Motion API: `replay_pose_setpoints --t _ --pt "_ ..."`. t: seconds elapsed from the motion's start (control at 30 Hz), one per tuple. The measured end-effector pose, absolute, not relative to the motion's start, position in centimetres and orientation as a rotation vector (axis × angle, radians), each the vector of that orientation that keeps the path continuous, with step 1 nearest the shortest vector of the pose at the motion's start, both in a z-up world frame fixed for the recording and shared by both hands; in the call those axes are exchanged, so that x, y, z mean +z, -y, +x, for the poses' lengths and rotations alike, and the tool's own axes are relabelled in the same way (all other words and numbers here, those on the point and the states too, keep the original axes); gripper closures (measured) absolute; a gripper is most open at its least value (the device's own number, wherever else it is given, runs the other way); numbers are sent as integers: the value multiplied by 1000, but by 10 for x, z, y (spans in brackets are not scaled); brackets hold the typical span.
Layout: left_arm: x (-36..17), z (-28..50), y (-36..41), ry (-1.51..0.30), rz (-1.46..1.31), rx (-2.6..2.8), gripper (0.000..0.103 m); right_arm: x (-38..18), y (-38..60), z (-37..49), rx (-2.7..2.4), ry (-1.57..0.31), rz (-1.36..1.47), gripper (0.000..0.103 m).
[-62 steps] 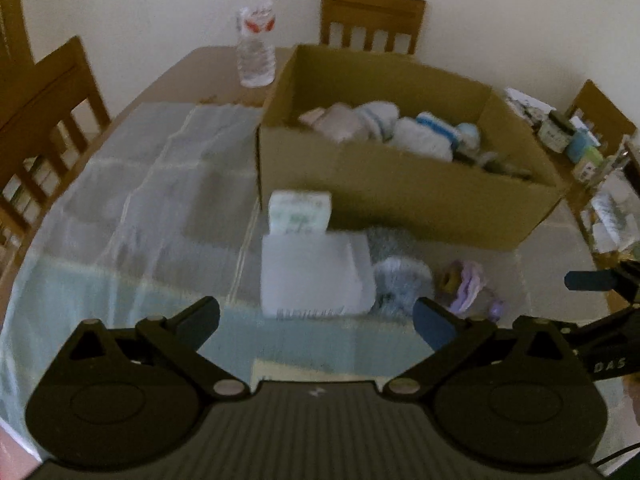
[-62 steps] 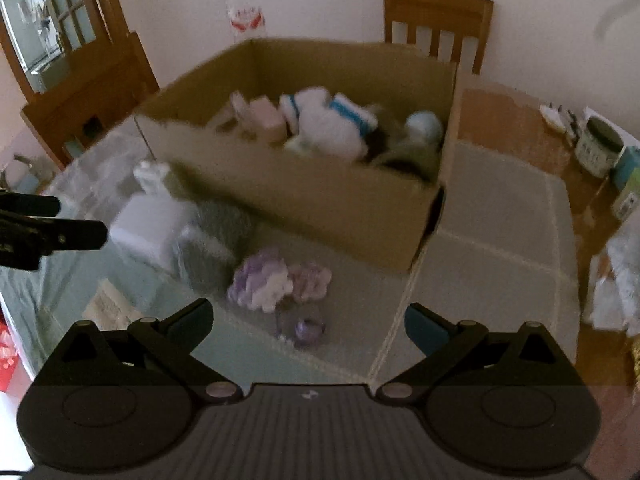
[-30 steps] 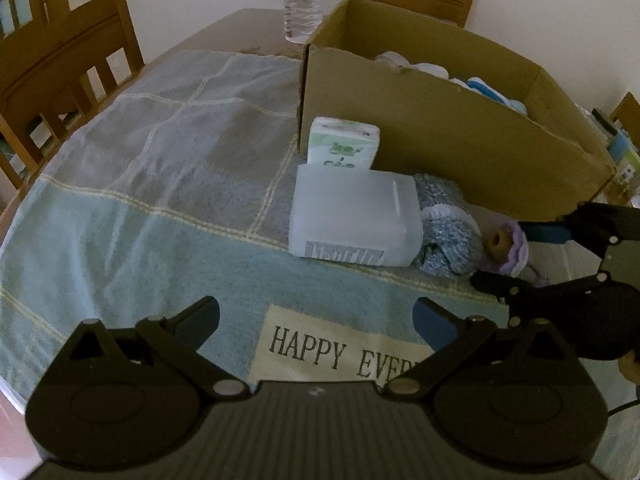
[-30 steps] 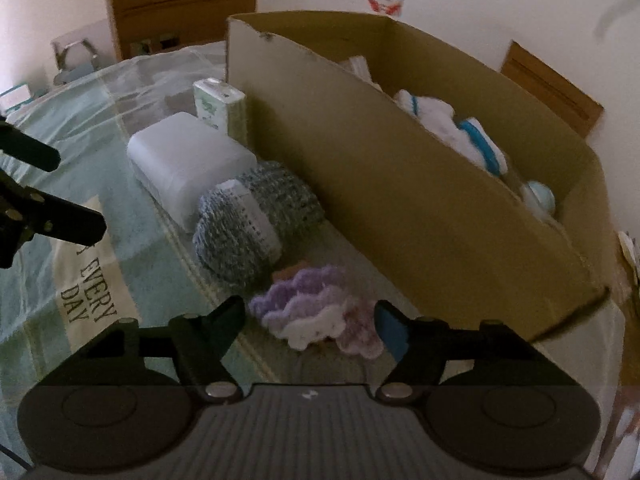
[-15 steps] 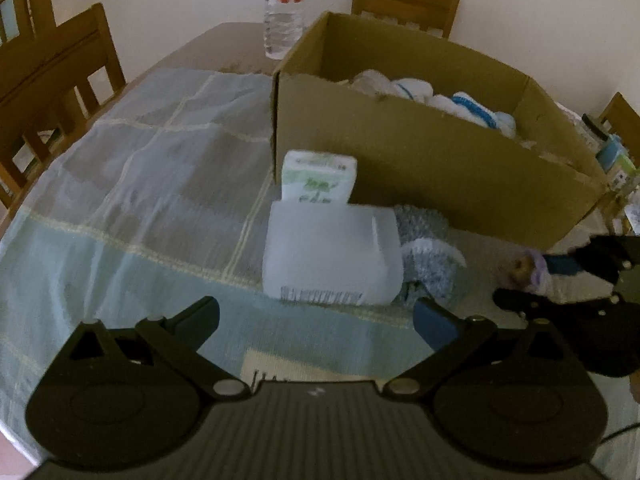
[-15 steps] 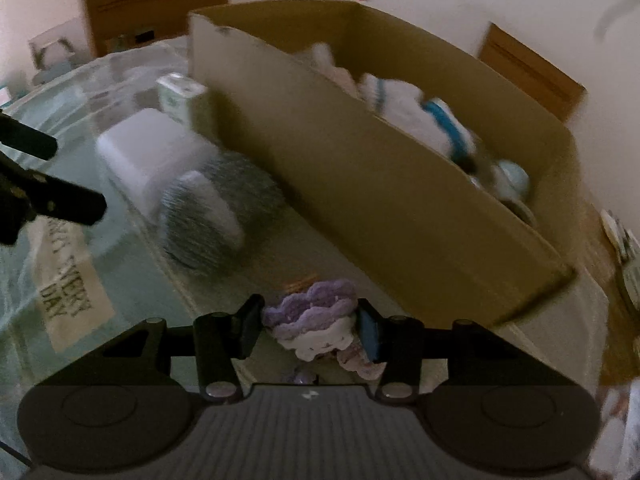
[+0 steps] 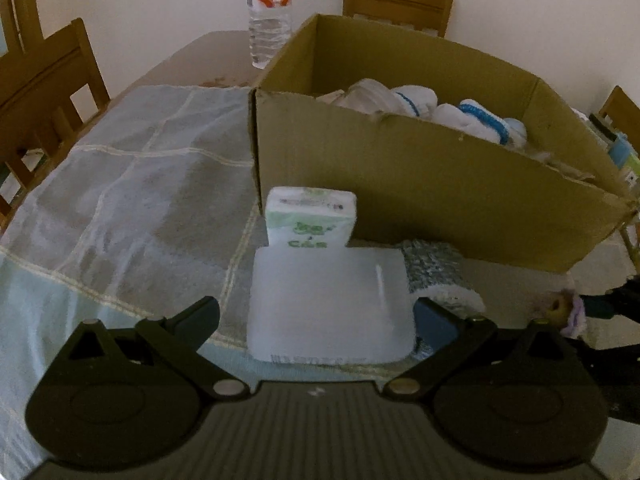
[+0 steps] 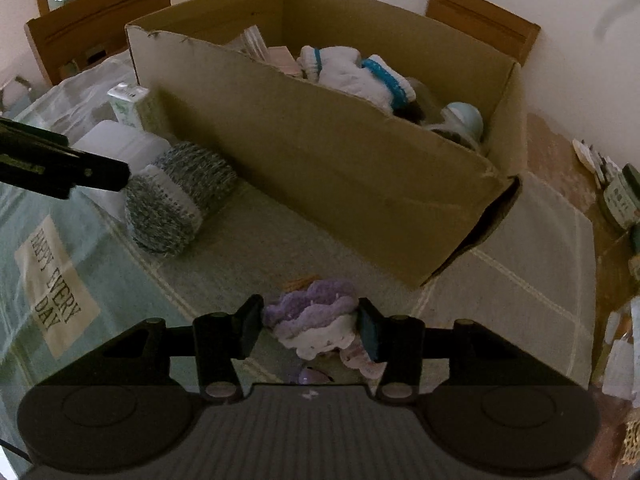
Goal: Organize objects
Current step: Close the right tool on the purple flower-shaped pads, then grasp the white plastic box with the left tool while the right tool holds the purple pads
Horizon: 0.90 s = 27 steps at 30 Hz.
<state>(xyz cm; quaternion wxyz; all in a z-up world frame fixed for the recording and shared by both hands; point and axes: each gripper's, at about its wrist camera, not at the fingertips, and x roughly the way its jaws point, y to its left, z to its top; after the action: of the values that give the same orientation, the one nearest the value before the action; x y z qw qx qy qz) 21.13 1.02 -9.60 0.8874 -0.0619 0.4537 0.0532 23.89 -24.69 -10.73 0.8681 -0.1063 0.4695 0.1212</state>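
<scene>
The right gripper (image 8: 311,326) pinches a purple knitted bundle (image 8: 316,318) just above the tablecloth (image 8: 500,280), the cardboard box (image 8: 360,168) just beyond; jaws easing slightly. The left gripper (image 7: 316,316), jaws spread, straddles the white container (image 7: 328,300).

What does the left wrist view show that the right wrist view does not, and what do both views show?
Only the left wrist view shows the whole water bottle behind the cardboard box and the open left gripper over the white container.

Only the right wrist view shows the right gripper with the purple and white knitted item between its pads, its jaws now easing open, and the "HAPPY EVERY DAY" label on the tablecloth.

Both show the box, white container, green-and-white pack and grey yarn ball.
</scene>
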Motion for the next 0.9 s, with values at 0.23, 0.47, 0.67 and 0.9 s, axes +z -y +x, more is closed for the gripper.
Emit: replay_pose_setpoints --t 0.23,0.47,0.67,0.9 --pt "-97 205 -27 -949 -107 106 1 -106 247 241 254 -990 -213 47" --pt "-104 213 -24 -951 -48 97 1 -107 243 244 270 -987 -239 47" --pt "-110 218 -22 -957 -51 88 4 -107 243 247 302 -978 -281 47" --pt "-114 222 -22 -960 -49 76 10 -105 245 246 351 -983 -316 47"
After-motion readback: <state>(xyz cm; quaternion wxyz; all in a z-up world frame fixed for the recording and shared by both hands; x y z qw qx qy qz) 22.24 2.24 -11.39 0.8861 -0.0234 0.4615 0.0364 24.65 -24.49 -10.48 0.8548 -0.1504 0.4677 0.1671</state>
